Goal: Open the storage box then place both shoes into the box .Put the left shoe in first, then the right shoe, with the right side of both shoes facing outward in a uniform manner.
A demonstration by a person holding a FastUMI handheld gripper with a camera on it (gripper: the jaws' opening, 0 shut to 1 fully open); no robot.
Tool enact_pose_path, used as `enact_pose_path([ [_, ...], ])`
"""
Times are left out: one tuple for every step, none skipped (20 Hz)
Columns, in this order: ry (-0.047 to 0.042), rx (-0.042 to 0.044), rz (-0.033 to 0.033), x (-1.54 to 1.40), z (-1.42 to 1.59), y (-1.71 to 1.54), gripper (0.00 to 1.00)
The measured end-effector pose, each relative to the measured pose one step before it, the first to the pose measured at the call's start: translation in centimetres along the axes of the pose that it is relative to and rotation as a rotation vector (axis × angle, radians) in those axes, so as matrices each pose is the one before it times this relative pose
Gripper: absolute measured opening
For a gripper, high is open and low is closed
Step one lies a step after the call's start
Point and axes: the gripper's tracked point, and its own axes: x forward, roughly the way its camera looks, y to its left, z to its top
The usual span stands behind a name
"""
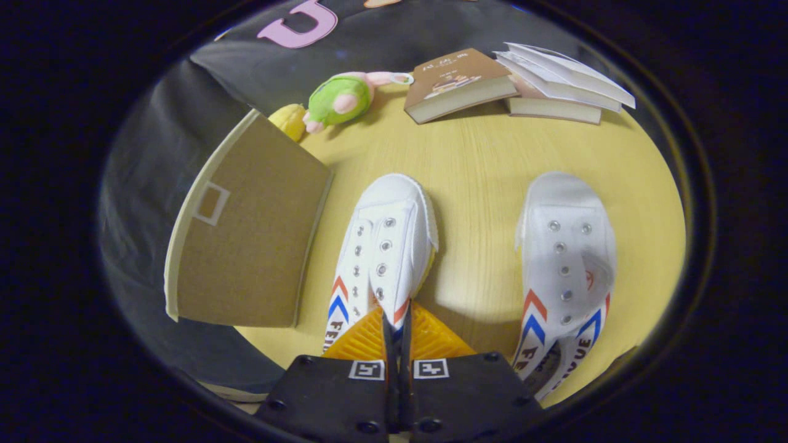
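Fingers [397,332] of orange ribbed plastic are pressed almost together on the upper edge of the nearer white shoe [385,246], pinching its canvas near the lowest eyelets, so the grip looks closed on that shoe. Whether this is the left or the right shoe cannot be told for certain from this angle; by the task's order it should be the left one.

Going from the left, the storage box [246,246] stands beside the held shoe with its brown lid raised and tilted, its pale rim catching the light, so the opening step appears done. Its inside is hidden behind the lid. Behind the box lie a yellow toy [290,120] and a green and pink plush toy [341,98]. Further right, at the back of the yellow wooden surface [480,160], sit a closed brown book [458,83] and an open book [563,80]. The second shoe [566,258] rests well apart from the first, toe pointing away.

The step in hand seems to be lifting the first shoe. The next move probably calls for carrying it leftward over the box, turning it so its right side faces outward, and lowering it clear of the raised lid.
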Motion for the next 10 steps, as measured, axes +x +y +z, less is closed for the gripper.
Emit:
enact_pose_path([
  [-0.01676,0.01093,0.00997,-0.324,0.653,0.345,0.04],
  [0.00089,0.01630,0.02027,-0.716,0.333,0.771,0.04],
  [-0.01273,0.02730,0.02175,-0.668,0.536,1.079,0.04],
  [-0.01132,0.02639,0.01405,-0.782,0.541,0.850,0.04],
  [-0.00819,0.01405,0.01070,-0.697,0.480,1.008,0.04],
  [-0.02819,0.00442,0.00562,-0.858,0.999,0.947,0.04],
  [-0.01824,-0.00218,0.00761,-0.990,0.985,0.869,0.04],
  [-0.01079,0.00054,0.00902,-0.929,0.810,0.972,0.04],
  [-0.01710,0.00412,0.00825,-0.833,1.010,1.110,0.03],
  [-0.01168,-0.00220,0.00889,-0.558,0.806,1.200,0.03],
])
